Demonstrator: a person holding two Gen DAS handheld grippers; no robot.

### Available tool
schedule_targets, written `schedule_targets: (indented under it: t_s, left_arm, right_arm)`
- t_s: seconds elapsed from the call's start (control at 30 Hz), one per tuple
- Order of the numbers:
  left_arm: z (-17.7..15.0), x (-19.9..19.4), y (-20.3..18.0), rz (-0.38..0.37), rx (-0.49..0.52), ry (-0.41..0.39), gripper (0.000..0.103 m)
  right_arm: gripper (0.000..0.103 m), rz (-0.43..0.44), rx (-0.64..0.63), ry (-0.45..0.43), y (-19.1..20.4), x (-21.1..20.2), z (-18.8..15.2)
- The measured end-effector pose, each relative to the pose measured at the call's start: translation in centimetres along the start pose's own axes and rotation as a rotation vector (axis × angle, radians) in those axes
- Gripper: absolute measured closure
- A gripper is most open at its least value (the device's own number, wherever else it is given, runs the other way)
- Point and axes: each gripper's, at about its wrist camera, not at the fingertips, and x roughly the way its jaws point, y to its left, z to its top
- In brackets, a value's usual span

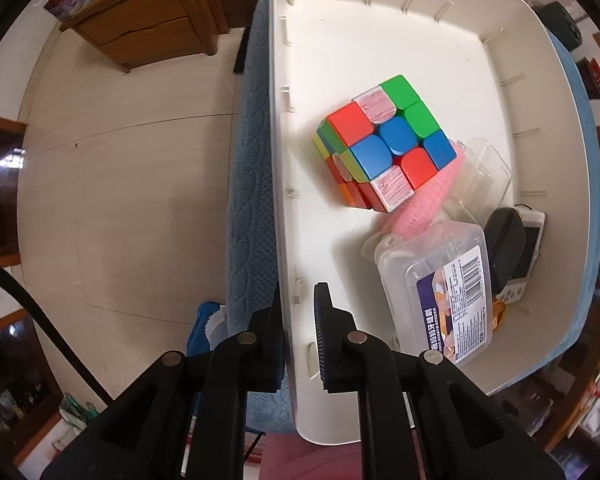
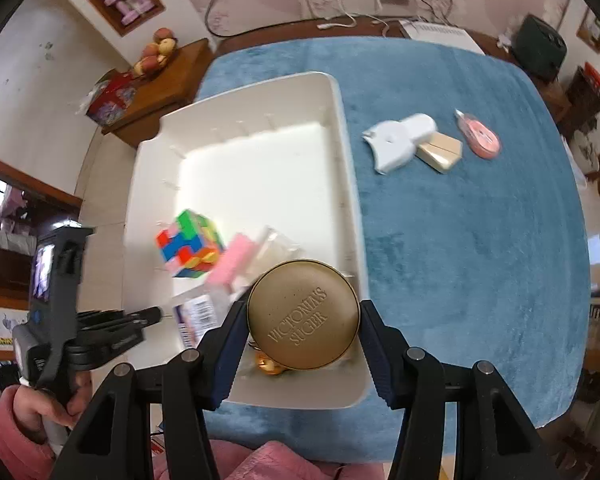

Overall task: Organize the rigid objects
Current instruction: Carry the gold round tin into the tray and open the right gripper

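The bench (image 2: 480,240), covered in blue cloth, carries a white bin (image 2: 260,168) at its left side. The step in hand, by my reading, is carrying a round gold tin (image 2: 303,316) to the bin. The right hand-held gripper (image 2: 304,320) pinches the tin from both sides, above the bin's near right corner. Next it calls for lowering the tin into a free spot and spreading the jaws.

The left hand-held gripper (image 1: 298,332) is pressed together on the bin's left wall, steadying it.

Only the right view shows what remains on the cloth to the far right: a white gadget (image 2: 396,140), a beige block (image 2: 440,152) and a pink tape dispenser (image 2: 480,136). Only the left view shows clearly the bin's contents: a puzzle cube (image 1: 384,144), a clear labelled box (image 1: 440,288) and a small black and white device (image 1: 512,252).
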Motion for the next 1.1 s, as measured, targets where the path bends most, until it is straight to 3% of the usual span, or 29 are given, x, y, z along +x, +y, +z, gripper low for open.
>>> schedule_targets:
  t_s: [0.5,0.8,1.1]
  left_arm:
    - [1.1,1.3,0.2,-0.023,0.098,0.045,0.090]
    - [1.2,1.7,-0.6,-0.007,0.131,0.059,0.090]
    - [1.9,1.7,0.2,-0.018,0.092,0.073,0.090]
  right_arm:
    - [0.047,-0.048,-0.057,-0.076,7.1,-1.5,-1.6]
    - [0.042,-0.051,-0.044,-0.098,7.4,-2.2,-1.7]
    - [0.038,-0.044,-0.041,-0.102,5.9,-2.5,-1.0]
